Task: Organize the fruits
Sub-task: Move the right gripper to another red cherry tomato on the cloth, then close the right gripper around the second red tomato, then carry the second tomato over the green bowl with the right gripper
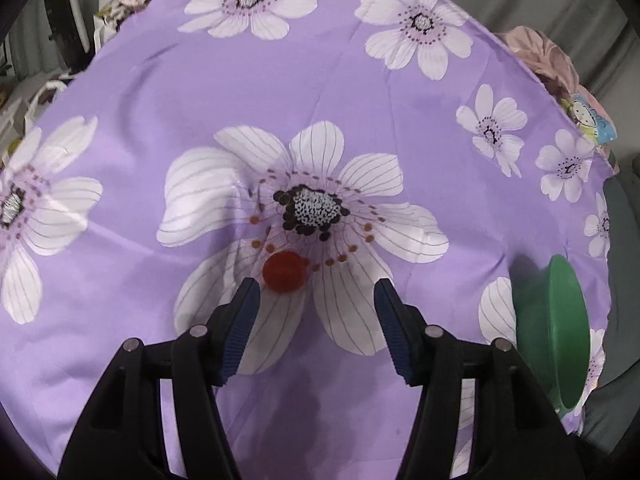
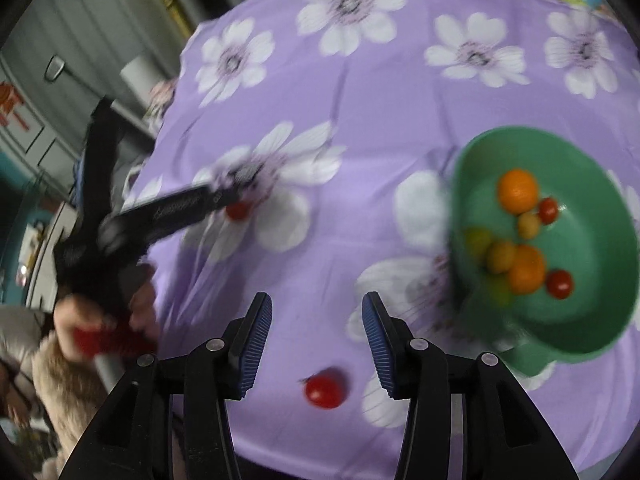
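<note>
A purple cloth [image 1: 120, 100] printed with big white flowers covers the whole table, with grey walls and clutter beyond its edge. At the cloth's right side sits a green bowl [image 2: 600, 160] holding oranges [image 2: 518, 191] and small red and yellow tomatoes. The left gripper [image 1: 316, 292] stands with jaws apart and empty — one red tomato [image 1: 285, 271] lies on the cloth just beside its left fingertip. The right gripper [image 2: 317, 306] is also parted, gripping nothing; another red tomato [image 2: 325, 387] rests on the cloth below and between its fingers. The path to either tomato is clear.
</note>
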Demonstrator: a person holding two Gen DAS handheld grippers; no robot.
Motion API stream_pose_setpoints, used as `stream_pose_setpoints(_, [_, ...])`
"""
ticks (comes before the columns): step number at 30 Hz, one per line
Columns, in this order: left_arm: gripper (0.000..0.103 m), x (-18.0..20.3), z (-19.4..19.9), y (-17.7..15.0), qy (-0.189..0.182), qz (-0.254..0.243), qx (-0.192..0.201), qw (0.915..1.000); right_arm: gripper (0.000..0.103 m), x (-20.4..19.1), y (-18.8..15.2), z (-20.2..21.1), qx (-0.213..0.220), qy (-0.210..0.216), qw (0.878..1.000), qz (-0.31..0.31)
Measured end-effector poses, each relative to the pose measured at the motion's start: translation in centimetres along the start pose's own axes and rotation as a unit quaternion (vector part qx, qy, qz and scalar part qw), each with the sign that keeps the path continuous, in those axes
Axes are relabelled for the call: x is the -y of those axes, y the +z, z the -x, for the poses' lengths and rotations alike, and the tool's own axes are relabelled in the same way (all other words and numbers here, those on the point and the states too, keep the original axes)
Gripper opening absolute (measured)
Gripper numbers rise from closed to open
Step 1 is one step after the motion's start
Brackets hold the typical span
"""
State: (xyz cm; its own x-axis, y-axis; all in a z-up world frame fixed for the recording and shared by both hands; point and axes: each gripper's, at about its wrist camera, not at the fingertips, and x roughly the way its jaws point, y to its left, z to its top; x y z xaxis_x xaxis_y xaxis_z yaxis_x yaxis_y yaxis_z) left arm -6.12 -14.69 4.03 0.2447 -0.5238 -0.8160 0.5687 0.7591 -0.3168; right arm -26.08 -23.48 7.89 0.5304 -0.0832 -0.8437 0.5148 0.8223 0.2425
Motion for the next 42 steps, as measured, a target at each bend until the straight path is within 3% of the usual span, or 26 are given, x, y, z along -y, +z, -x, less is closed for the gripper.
stream_pose_setpoints(9, [0.053,-0.4,-1.8,0.2,0.015,0.002,-0.016,0.9998,0.047,-0.3,-4.0,-3.3,-0.059,-0.025,0.998,0.024])
stream_pose_setpoints(19, [0.037,-1.1,-3.0,0.4,0.033,0.017,-0.016,0.9992,0.047,-0.8,-5.2,-3.5,-0.059,-0.041,0.996,0.045])
stream_pose_setpoints(22, [0.029,-1.0,-3.1,0.4,0.035,0.014,-0.013,0.9992,0.043,-0.8,-5.4,-4.0,-0.065,-0.050,0.995,0.051])
stream_pose_setpoints(27, [0.027,-0.9,-3.4,0.1,0.036,0.008,-0.016,0.9992,0.030,-1.2,-5.7,-4.2,-0.063,-0.066,0.994,0.064])
stream_pose_setpoints(30, [0.027,-0.9,-3.1,0.1,0.034,0.007,-0.016,0.9993,0.029,-1.2,-5.6,-4.3,-0.058,-0.066,0.994,0.066])
stream_pose_setpoints(36, [0.027,0.0,-0.1,-0.3,0.029,-0.010,0.026,0.9992,0.029,-0.6,-4.7,-4.2,-0.048,-0.050,0.997,0.043])
stream_pose_setpoints(42, [0.027,1.4,3.8,-1.0,0.007,-0.031,0.076,0.9966,0.029,0.0,-2.5,-1.1,0.004,-0.047,0.999,0.013])
